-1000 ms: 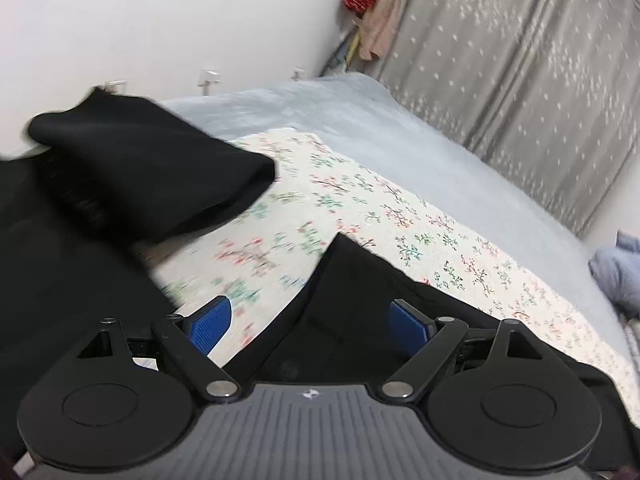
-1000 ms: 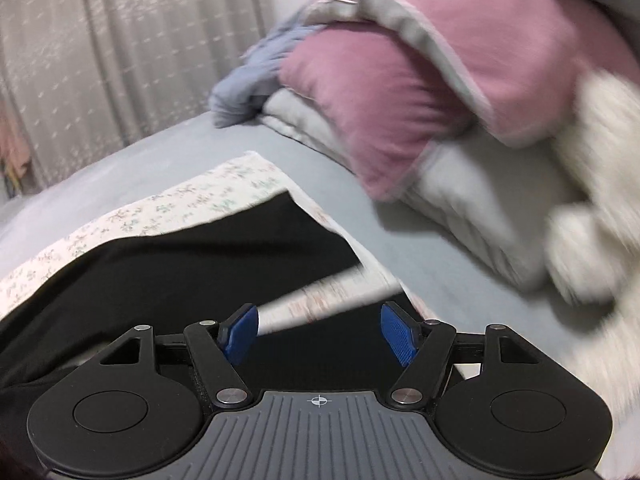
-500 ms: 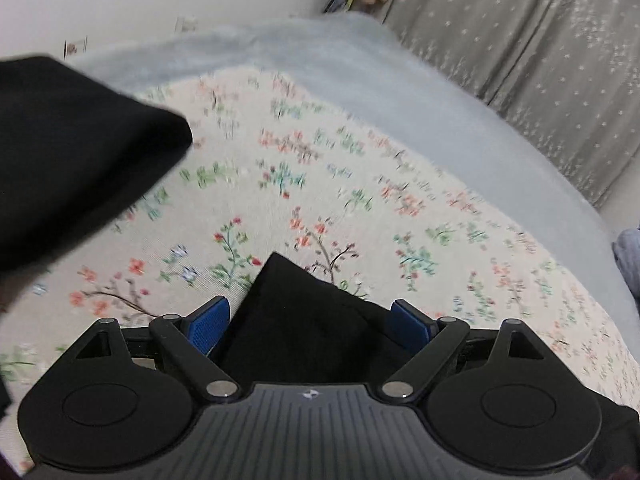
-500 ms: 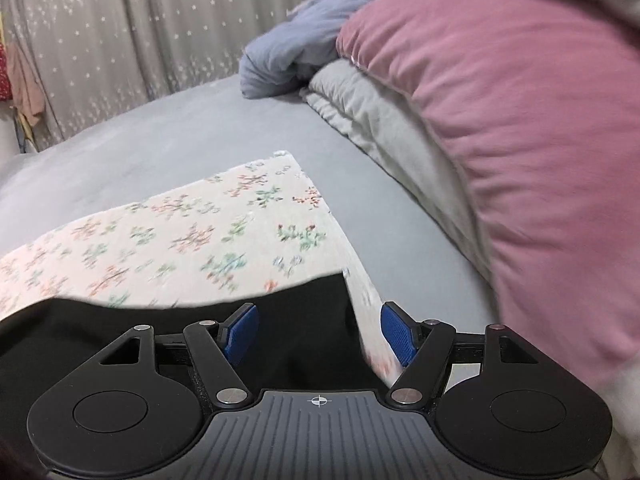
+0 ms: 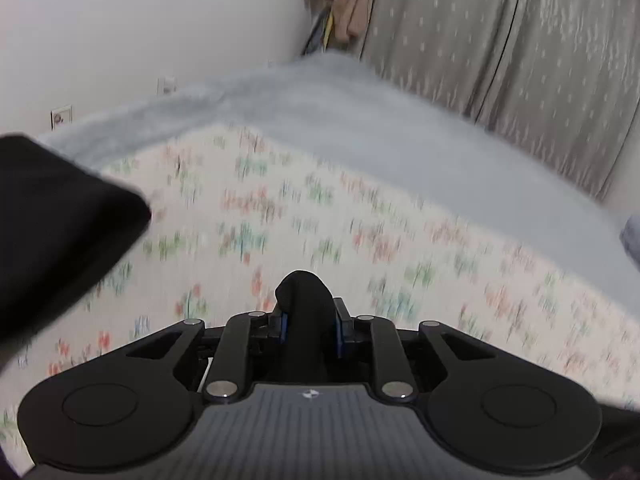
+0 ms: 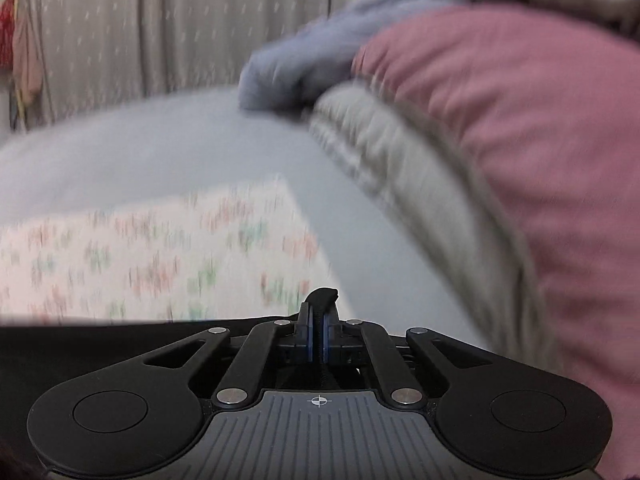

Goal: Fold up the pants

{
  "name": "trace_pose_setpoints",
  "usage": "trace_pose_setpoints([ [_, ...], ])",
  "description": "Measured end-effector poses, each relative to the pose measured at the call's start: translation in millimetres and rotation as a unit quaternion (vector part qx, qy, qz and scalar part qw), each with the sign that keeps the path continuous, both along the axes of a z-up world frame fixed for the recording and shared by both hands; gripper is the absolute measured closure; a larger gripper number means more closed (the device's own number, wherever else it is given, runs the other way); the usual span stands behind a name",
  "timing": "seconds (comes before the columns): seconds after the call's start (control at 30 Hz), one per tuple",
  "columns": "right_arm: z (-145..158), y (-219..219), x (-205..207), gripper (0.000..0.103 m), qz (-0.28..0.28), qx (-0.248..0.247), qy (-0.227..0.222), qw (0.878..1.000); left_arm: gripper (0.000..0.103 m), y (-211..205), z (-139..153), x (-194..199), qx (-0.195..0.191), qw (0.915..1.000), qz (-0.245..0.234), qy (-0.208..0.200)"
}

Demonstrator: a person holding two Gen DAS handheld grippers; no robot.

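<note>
- Big change: both claws have just snapped closed. Half a second ago each had its blue pads spread wide with a corner of the black pants sitting loose between them; now both are clenched on fabric.
- The left claw is grasping a fat bunch of the pants, which bulges up out of the pads in a rounded lump.
- The right claw has pinched a much thinner bit, just a small black nub poking above the nearly touching pads, with the cloth edge running off to the left along the bottom of that view.
- The pants lie on the floral sheet, which is spread over the grey bed. Another part of the black cloth sits at the left of the left view, apart from the pinched corner; can't tell if it's lying flat or hanging.
- Both views are smeared, so I'd guess the hands are moving.
- The pink pillow and the grey bedding under it sit near the right claw's side.
- For the task, I'd say the grab stage is done with two corners secured. Next up is probably lifting and carrying that edge over to make a fold.
- Thing to watch: the right grip looks skimpy, so it could slip if the cloth gets tugged.
</note>
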State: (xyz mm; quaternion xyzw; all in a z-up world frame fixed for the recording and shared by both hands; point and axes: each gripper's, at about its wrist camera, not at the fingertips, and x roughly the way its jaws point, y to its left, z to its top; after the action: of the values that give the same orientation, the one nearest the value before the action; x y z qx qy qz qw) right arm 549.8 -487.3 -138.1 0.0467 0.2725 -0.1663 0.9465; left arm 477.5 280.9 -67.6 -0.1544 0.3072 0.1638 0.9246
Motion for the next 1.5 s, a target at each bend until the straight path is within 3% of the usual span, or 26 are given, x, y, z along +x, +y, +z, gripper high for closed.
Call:
trace_pose_setpoints([
  [0.2,45,21,24,0.101,-0.001,-0.039,-0.054,0.998,0.100,5,9,15,0.008,0.9994,0.028,-0.018],
  [0.3,39,25,48,0.100,-0.009,-0.047,-0.031,0.998,0.099,4,-1,26,0.008,0.9989,0.046,-0.005],
  [0.37,16,28,66,0.100,-0.021,-0.055,0.005,0.998,0.095,-1,-13,36,0.020,0.9987,0.046,0.013],
  [0.43,-12,26,81,0.091,-0.045,-0.043,0.032,0.998,0.090,-3,-19,38,0.027,0.9983,0.051,0.012],
  [0.53,-40,31,85,0.078,-0.062,-0.054,0.070,0.994,0.067,4,-18,37,0.026,0.9978,0.062,0.003],
  [0.6,-38,30,68,0.066,-0.086,-0.062,0.040,0.994,0.066,13,-8,31,0.014,0.9975,0.068,-0.016],
  [0.67,-26,27,40,0.055,-0.086,-0.040,-0.004,0.995,0.057,22,7,18,-0.008,0.9961,0.073,-0.048],
  [0.73,-13,26,10,0.050,-0.061,-0.001,-0.016,0.998,0.051,24,19,5,-0.033,0.9949,0.076,-0.058],
  [0.9,8,43,-57,0.048,0.024,0.068,0.003,0.997,0.051,13,40,-46,-0.081,0.9937,0.057,-0.053],
  [1.0,30,60,-95,0.044,0.059,0.078,0.000,0.995,0.049,14,53,-78,-0.085,0.9939,0.062,-0.032],
  [1.1,58,62,-126,0.044,0.084,0.128,-0.004,0.988,0.047,33,71,-112,-0.093,0.9921,0.081,-0.026],
  [1.2,87,70,-155,0.037,0.123,0.164,-0.005,0.979,0.032,46,83,-147,-0.104,0.9894,0.100,-0.016],
  [1.33,94,119,-188,0.028,0.197,0.182,0.012,0.963,0.027,38,61,-170,-0.128,0.9881,0.085,-0.001],
  [1.43,62,191,-190,0.027,0.271,0.186,0.055,0.943,0.027,19,16,-161,-0.168,0.9832,0.060,0.038],
  [1.5,29,244,-181,0.027,0.314,0.176,0.089,0.929,0.029,4,-10,-153,-0.169,0.9824,0.054,0.057],
])
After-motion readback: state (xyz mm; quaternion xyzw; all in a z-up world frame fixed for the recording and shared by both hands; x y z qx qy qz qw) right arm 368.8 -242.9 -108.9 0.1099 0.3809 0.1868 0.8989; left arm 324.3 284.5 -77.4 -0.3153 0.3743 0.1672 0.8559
